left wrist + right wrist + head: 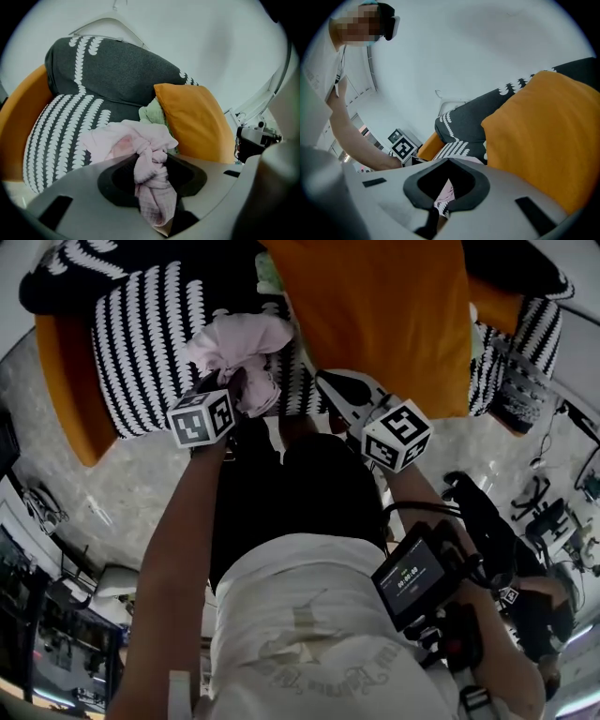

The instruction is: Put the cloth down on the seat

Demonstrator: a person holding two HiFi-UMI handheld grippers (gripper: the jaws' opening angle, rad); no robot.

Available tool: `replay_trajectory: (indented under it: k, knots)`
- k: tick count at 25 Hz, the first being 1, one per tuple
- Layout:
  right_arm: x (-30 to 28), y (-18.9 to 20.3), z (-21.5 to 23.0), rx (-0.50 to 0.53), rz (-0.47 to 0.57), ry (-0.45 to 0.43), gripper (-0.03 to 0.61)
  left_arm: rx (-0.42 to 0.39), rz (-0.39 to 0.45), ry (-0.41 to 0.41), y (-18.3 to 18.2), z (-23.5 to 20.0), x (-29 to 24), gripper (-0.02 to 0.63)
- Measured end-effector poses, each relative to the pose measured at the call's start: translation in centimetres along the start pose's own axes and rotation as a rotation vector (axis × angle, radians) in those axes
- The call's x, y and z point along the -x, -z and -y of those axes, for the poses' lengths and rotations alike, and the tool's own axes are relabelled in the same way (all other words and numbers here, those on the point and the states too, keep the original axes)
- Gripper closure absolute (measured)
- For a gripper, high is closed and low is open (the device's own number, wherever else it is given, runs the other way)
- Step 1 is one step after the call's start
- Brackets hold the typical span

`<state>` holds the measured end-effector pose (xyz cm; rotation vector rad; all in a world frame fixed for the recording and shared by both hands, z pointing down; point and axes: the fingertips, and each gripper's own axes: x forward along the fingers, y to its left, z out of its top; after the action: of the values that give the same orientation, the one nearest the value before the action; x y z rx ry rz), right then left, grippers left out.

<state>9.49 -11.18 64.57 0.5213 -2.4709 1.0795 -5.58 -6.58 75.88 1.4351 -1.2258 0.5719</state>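
Step in hand: carry/lower phase. The bunched, knotted pale-pink woven cloth (239, 352) is up in the left gripper (223, 395), over the seat (66, 381), a round orange-shelled chair w/ a black-and-white scallop-print patterned cushion (141, 343). In the left gripper view the jaws are clamped on the twisted neck of the cloth, standing fairly wide bc the wad is thick. The loose end puffs out past the tips and a tail hangs back toward the camera. Not released yet. The cloth is over the near part of the patterned cushion, beside the big plain orange cushion (384, 315) leaning across the seat's right side.

Next move needs: get the wad resting on the patterned cushion, then spread the jaws and pull back clean. The knot is bulky and prob. drags on the pads, so open fully. Keep off the orange cushion and the pale green fabric (152, 115) tucked next to it.

Hard to read: the right gripper (342, 395) is near the cloth w/ a gap in head view. Its own view shows a scrap of pink low in the opening, but the housing masks the jaws, so can't tell if they're apart or together, or pinching anything. Cloth height above the cushion is unclear too — poss. brushing it. The chair is cut off at the frame top.
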Motion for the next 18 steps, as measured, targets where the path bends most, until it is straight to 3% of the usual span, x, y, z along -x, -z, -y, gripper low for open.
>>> replay_trajectory:
  k: [8,12,18]
  knots:
    - [-2.7,1.4,-0.4,-0.032,-0.009,-0.015,0.563,-0.028,0.059,0.000,-1.1,-2.7,-1.6,0.439]
    - [-2.9,2.2,-0.6,-0.049,-0.014,-0.027,0.563,-0.078,0.089,-0.011,-1.4,-2.4,-1.7,0.439]
    - [-3.4,3.6,-0.8,-0.069,-0.017,-0.045,0.563,-0.081,0.068,-0.040,-0.4,-2.6,-4.2,0.438]
